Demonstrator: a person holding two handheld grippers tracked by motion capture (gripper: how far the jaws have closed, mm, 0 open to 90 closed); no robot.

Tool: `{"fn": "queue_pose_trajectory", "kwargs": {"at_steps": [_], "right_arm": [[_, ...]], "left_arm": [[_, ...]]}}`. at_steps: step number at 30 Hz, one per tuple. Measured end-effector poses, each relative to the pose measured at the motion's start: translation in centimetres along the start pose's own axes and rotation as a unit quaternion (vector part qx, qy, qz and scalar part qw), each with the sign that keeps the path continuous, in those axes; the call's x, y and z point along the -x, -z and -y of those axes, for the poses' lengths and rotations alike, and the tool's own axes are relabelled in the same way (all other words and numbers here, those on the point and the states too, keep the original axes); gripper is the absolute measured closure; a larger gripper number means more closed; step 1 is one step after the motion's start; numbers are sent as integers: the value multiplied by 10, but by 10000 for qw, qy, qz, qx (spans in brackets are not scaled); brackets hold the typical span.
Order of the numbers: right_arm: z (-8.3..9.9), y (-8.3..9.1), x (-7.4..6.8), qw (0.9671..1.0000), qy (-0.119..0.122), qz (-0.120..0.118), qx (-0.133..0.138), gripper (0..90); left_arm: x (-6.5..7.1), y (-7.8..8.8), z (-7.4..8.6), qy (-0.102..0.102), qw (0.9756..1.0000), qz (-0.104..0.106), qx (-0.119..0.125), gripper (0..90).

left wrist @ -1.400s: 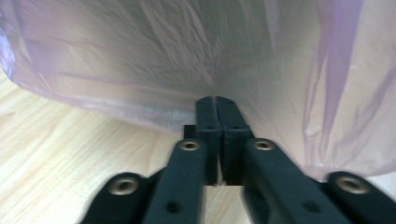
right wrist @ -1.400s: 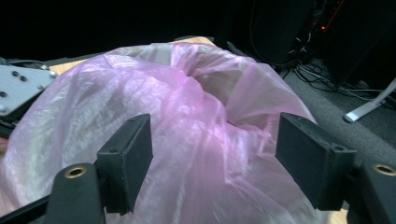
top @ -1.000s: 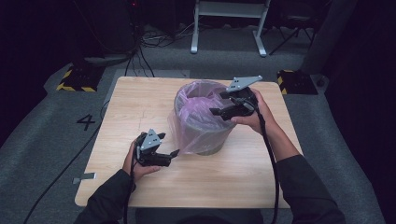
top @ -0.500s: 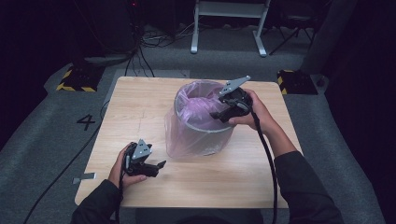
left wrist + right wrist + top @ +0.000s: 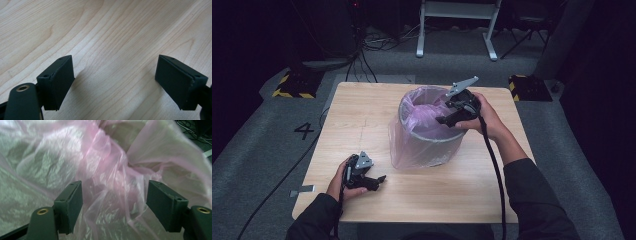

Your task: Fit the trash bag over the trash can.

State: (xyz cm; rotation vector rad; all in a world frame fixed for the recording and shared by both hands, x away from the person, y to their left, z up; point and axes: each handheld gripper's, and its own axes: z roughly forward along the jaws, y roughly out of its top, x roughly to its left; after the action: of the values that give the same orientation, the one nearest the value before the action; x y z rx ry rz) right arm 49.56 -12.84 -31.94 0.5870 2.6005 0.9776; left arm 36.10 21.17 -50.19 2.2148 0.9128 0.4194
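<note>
Grippers in both hands are working at a light wood table [image 5: 427, 200], seen from the high view, w/ a grey bin [image 5: 432, 145] standing near its centre. The bin is sitting upright, lined w/ a pink plastic bag [image 5: 424, 102] whose loose film is spilling over the rim & hanging down the bin's left side, reaching the tabletop.

Right gripper [image 5: 447, 120], held in the person's right hand [image 5: 484, 120], is hovering over the bin's right rim, pointing left across the opening, a black cable [image 5: 492, 165] trailing back along the forearm. Its own view is showing the jaws standing wide apart, w/ crumpled pink film [image 5: 110, 182] bunched in the gap between them; neither pad [image 5: 72, 202] is pressing on it, & whether film is brushing a pad can't be told.

Left gripper [image 5: 379, 180], in the left hand [image 5: 342, 180], is lying low at the table's front-left, well apart from the bin, pointing right. Its view is looking along bare wood grain [image 5: 112, 37], jaws spread wide w/ nothing between them, shadows falling just under the pads [image 5: 62, 80].

Beyond the table, on grey floor: a painted "4" [image 5: 304, 131], yellow-black striped blocks [image 5: 292, 87] & white frame legs [image 5: 457, 25].
</note>
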Motion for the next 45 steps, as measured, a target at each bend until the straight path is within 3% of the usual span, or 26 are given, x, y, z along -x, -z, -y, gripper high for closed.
{"fn": "queue_pose_trajectory", "kwargs": {"at_steps": [6, 15, 22, 34, 39, 45], "right_arm": [[-3, -11, 1, 9996, 9, 12, -295, 300], [-1, -19, 1, 9970, 167, -211, -721, 297], [-2, -19, 0, 9968, 222, -164, -755, 289], [6, 5, -1, 9999, -57, 101, 2, 256], [15, 21, 1, 9978, -422, 77, 500, 251], [26, 41, -4, 9959, -433, 166, 778, 222]], "left_arm": [[-5, -3, 0, 60, 9999, 114, 9, 110], [-6, -4, 0, 112, 9998, 152, 6, 105], [-6, -4, 0, 111, 9998, 154, 5, 105], [-7, -5, -1, 108, 9998, 148, 3, 102], [-7, -5, -1, 106, 9998, 147, 2, 101], [-6, -5, 0, 115, 9998, 146, 6, 101]]}}
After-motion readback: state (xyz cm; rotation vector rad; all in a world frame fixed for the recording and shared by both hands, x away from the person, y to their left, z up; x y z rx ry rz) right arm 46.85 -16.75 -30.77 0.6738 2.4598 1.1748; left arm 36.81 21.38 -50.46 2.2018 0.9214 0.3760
